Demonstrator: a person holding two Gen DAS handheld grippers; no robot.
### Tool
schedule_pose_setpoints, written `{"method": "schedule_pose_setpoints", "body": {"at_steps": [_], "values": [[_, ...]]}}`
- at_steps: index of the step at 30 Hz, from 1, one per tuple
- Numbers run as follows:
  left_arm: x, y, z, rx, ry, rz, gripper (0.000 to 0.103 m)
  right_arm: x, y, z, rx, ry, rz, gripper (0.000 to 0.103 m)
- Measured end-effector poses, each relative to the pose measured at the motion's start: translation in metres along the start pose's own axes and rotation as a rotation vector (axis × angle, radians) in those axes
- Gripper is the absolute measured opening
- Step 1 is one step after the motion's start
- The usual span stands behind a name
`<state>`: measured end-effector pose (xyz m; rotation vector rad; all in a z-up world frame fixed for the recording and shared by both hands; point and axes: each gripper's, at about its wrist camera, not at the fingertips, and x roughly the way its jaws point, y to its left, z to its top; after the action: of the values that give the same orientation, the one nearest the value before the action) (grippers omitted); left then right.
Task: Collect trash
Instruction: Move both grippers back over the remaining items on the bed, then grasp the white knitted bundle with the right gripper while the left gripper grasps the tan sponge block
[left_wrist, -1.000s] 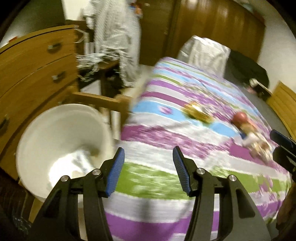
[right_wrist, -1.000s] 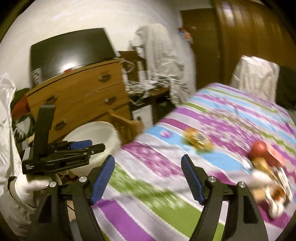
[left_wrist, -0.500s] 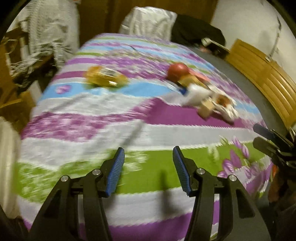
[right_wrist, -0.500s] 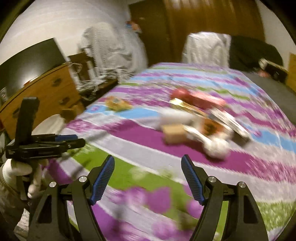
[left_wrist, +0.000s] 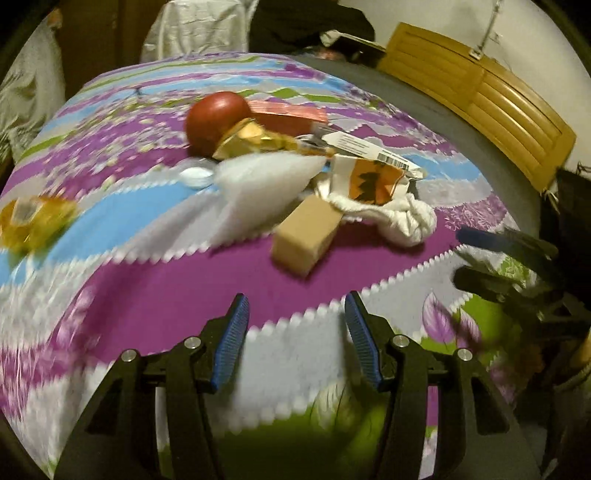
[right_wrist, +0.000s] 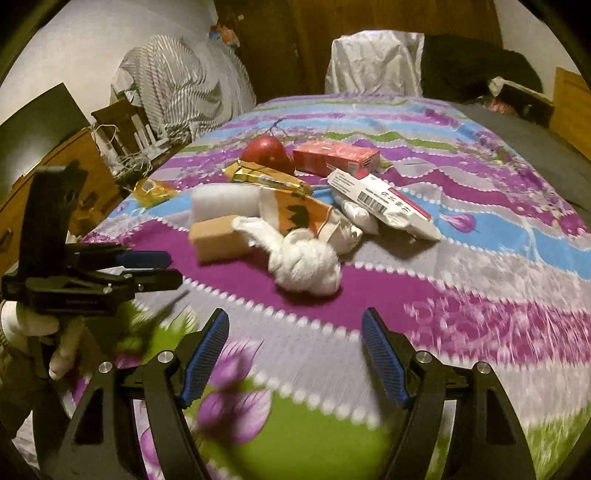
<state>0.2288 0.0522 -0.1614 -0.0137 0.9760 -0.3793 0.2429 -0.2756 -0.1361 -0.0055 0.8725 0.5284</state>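
Note:
A pile of trash lies on the striped bedspread (right_wrist: 461, 258): a red apple (right_wrist: 267, 153), a red box (right_wrist: 336, 157), a gold wrapper (right_wrist: 266, 177), a tan box (right_wrist: 218, 238), a knotted white cloth (right_wrist: 306, 266), an orange-and-white carton (right_wrist: 295, 214) and a barcoded packet (right_wrist: 384, 205). A yellow wrapper (right_wrist: 151, 190) sits apart at the left. My right gripper (right_wrist: 295, 325) hovers open just short of the cloth. My left gripper (left_wrist: 297, 306) is open and holds nothing, just short of the tan box (left_wrist: 306, 236). Each gripper shows in the other's view, the left (right_wrist: 171, 269) and the right (left_wrist: 460, 254).
A wooden dresser (right_wrist: 74, 158) stands left of the bed, with striped fabric (right_wrist: 173, 85) draped behind it. White cloth (right_wrist: 373, 62) and dark clothing (right_wrist: 480, 66) lie at the bed's far end. A slatted wooden board (left_wrist: 480, 99) is on the right. A gloved hand (right_wrist: 33, 321) holds the left gripper.
Both grippers swung from the dresser and white bin over the bed and dropped toward the trash pile. The bin has left view. Neither jaw opening changed.

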Motion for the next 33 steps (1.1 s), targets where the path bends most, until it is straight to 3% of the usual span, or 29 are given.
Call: {"method": "schedule_pose_setpoints", "body": {"at_steps": [7,9,10,13,21,24,26,33], "values": [[0.007,0.002,0.007,0.017,-0.002,-0.02,0.052,0.042,-0.004,0.032,-0.02,0.053,0.042,0.073],[0.01,0.0,0.012,0.024,-0.003,-0.023,0.052,0.048,-0.002,0.035,-0.027,0.06,0.039,0.064],[0.011,-0.001,0.014,0.027,-0.006,-0.027,0.052,0.05,-0.002,0.036,-0.026,0.063,0.026,0.05],[0.015,-0.003,0.021,0.035,-0.014,-0.034,0.052,0.042,-0.005,0.031,-0.005,0.048,0.01,0.043],[0.028,-0.009,0.034,0.056,-0.041,-0.037,0.054,-0.006,-0.024,-0.006,0.011,0.04,-0.015,0.043],[0.032,-0.011,0.037,0.072,-0.044,-0.034,0.06,-0.01,-0.027,-0.018,-0.005,0.055,-0.01,0.048],[0.033,-0.013,0.038,0.083,-0.05,-0.024,0.065,-0.01,-0.028,-0.017,-0.018,0.049,-0.018,0.059],[0.039,-0.014,0.047,0.096,-0.057,-0.025,0.068,0.0,-0.019,-0.007,-0.07,0.05,-0.017,0.062]]}}
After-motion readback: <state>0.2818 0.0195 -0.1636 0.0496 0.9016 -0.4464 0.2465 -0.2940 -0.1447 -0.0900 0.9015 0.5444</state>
